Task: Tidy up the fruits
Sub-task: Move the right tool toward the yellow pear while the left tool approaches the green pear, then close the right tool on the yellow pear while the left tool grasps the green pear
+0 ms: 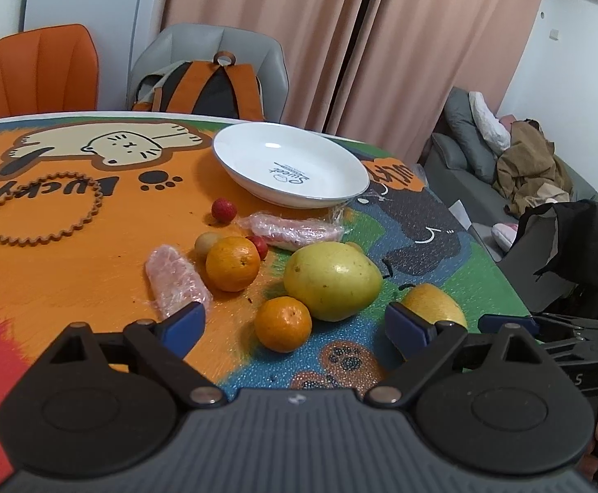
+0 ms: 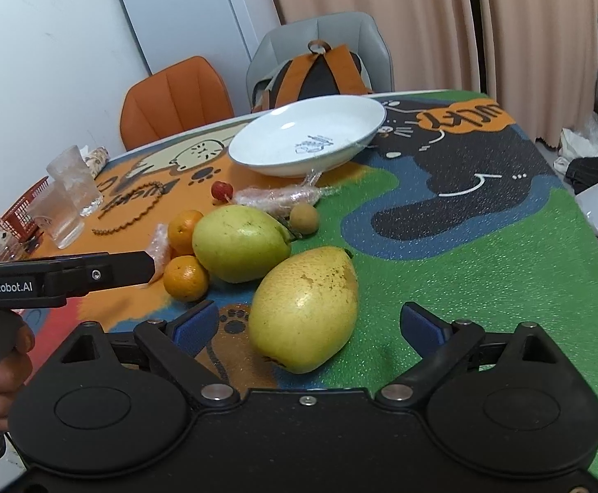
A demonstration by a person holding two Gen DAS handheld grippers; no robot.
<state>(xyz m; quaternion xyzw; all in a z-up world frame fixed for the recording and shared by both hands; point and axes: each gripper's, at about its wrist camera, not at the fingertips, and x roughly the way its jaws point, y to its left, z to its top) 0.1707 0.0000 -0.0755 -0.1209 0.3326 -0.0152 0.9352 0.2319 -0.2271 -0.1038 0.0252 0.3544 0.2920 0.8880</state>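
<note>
1. Right gripper [image 2: 307, 328]: jaws spread, straddling the near yellow pear [image 2: 305, 308], untouched.
2. Left gripper [image 1: 295, 324]: jaws spread; small orange [image 1: 283, 323] between them.
3. Advice: centre pads, close gently; white plate [image 2: 364, 117] lies beyond.

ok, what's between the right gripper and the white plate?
In the right wrist view, the right gripper has the yellow pear between its open fingers; beyond it a small brown fruit, then the white plate.

A large yellow-green pear-shaped fruit [image 2: 305, 308] lies on the colourful cartoon-cat tablecloth [image 2: 484, 254] between the wide-apart blue pads of the black right gripper [image 2: 307, 328], untouched; a white ceramic plate [image 2: 258, 143] sits beyond.
</note>
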